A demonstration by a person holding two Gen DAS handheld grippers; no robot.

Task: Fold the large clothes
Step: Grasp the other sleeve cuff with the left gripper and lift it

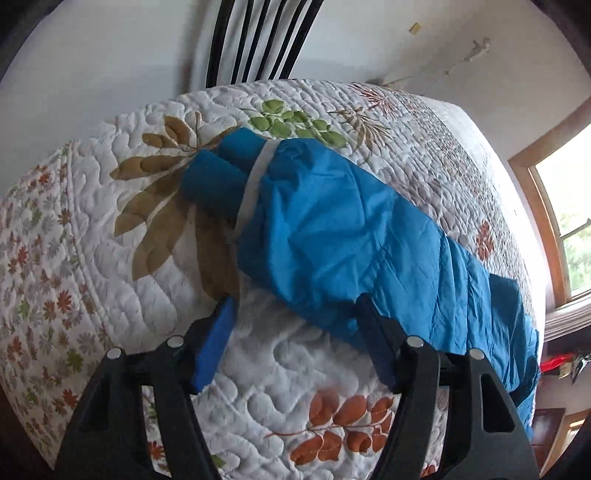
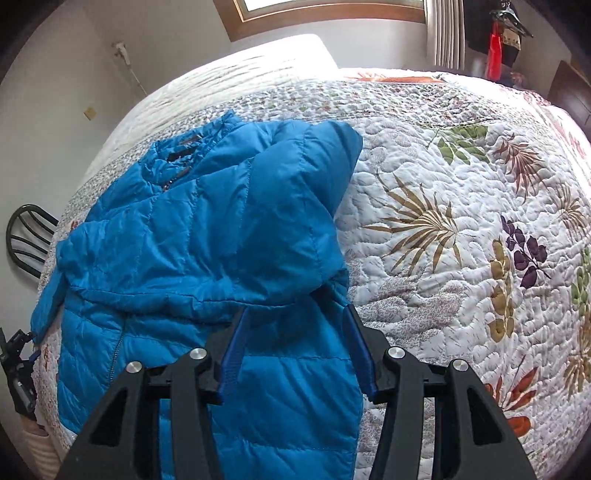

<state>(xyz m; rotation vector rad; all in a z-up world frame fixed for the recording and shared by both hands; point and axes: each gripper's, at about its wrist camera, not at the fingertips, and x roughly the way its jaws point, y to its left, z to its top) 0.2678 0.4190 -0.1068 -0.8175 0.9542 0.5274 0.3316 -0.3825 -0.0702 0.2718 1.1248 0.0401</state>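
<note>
A blue quilted puffer jacket (image 2: 207,236) lies on the bed's leaf-patterned quilt (image 2: 461,221), one sleeve folded across its body. It also shows in the left wrist view (image 1: 351,229), with a darker blue cuff (image 1: 218,177) and a grey band at its far end. My left gripper (image 1: 295,314) is open and empty, just above the quilt at the jacket's near edge. My right gripper (image 2: 295,321) is open and empty, hovering over the jacket's lower right part, beside the folded sleeve.
A wall with a black slatted chair back (image 1: 258,37) stands beyond the bed. A window (image 2: 325,14) is past the bed's far end. A black chair (image 2: 29,236) stands at the left bedside. Red items (image 2: 495,48) hang at the far right.
</note>
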